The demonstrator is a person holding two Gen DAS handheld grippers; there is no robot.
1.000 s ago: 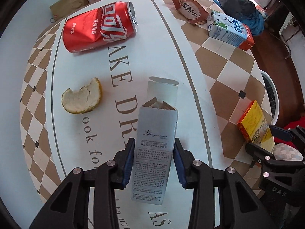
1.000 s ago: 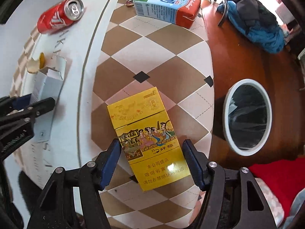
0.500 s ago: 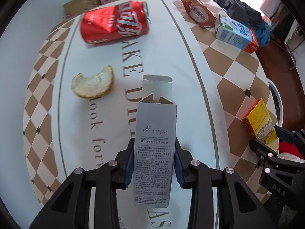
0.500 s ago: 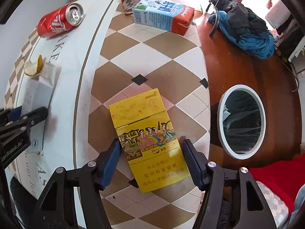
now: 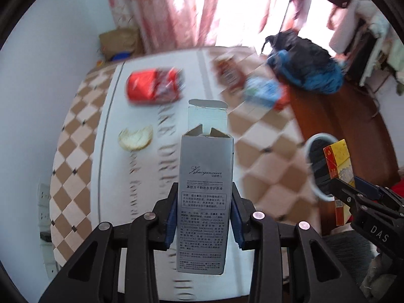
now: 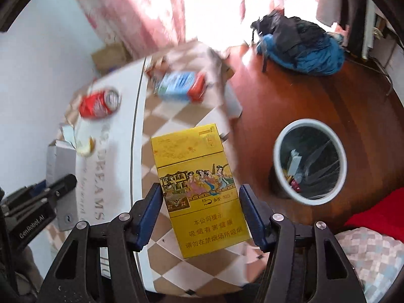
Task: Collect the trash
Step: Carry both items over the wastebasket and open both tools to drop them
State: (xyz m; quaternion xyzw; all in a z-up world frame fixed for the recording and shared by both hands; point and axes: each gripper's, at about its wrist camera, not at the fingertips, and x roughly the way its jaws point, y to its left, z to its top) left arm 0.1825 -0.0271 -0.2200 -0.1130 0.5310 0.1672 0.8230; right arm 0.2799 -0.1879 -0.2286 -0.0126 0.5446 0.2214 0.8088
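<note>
Our left gripper [image 5: 204, 208] clamps one tall grey carton [image 5: 205, 197]; our right gripper [image 6: 200, 210] clamps one yellow cigarette pack [image 6: 199, 189]

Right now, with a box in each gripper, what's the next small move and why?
Probably carry the right gripper rightward over the bin: the yellow box is lifted clear of the table, and the open bin stands on the floor to its right.

Both tongs, left [image 5: 204, 208] and right [image 6: 200, 208], are black plastic with blue pads, silver screws and white lettering on their sides.
</note>
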